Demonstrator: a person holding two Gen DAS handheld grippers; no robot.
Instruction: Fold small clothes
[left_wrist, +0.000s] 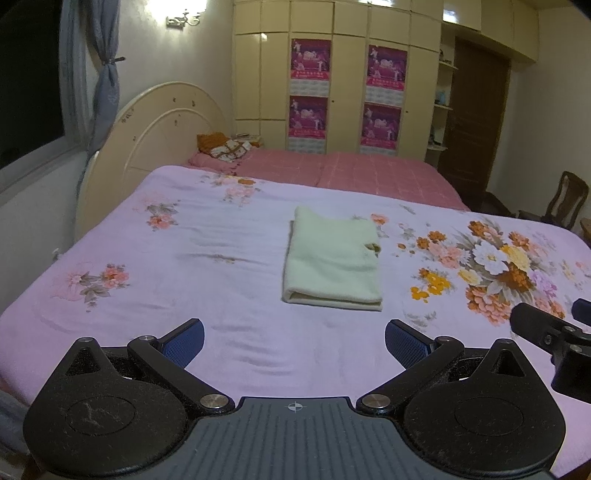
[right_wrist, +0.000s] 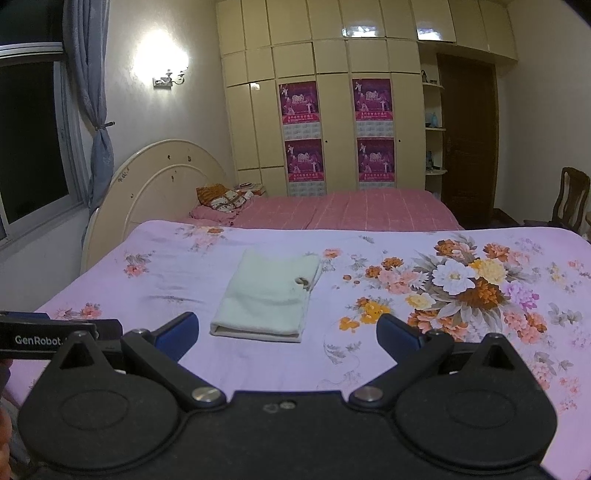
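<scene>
A wide bed under a lilac floral sheet (left_wrist: 207, 236) fills the bedroom, cream wardrobes (right_wrist: 332, 110) behind it. Mid-bed lies a pale green garment, folded into a neat rectangle (left_wrist: 332, 258). The left gripper (left_wrist: 294, 341) and right gripper (right_wrist: 286, 332) hover near it, well short of touching, jaws spread wide and empty. The folding looks finished; any next move means fetching another piece.

You've got one readable mark: "GenRobot." in white letters on the black body of your left gripper (right_wrist: 51, 338), poking in at the right wrist view's left edge. The 4 purple posters (right_wrist: 299, 101) on the wardrobe (right_wrist: 332, 110) carry print, too blurred to read.
</scene>
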